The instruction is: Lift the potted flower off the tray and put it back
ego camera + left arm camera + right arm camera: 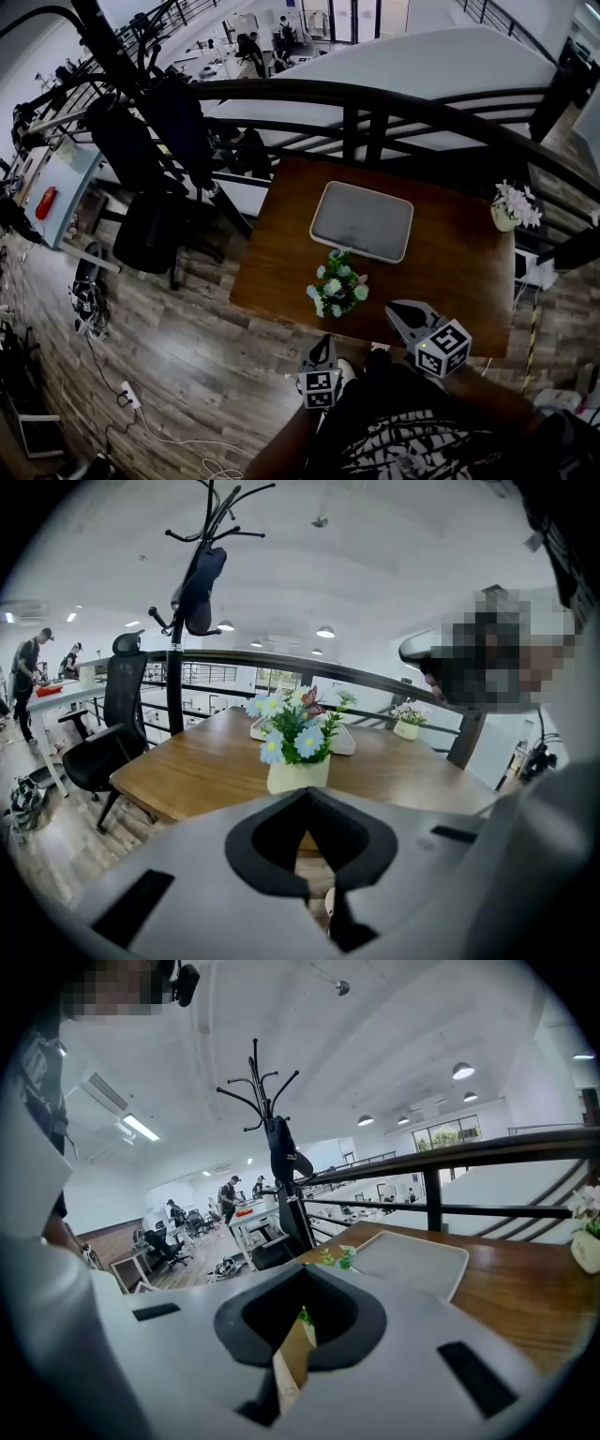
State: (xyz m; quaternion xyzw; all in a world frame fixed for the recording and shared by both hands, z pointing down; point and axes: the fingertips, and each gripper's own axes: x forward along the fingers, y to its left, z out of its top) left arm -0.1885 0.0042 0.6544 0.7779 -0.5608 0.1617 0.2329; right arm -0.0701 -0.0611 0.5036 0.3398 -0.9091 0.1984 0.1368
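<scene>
The left gripper is squeezed closed with nothing held; the right gripper is closed and empty too. The potted flower is set near the front edge of the table, just beside the tray. It is likely light; the hard pot should be gripped, not the soft petals.

The left tool is closed and empty. Its tips meet short of the potted flower — standing on the bench, just before the tray.
</scene>
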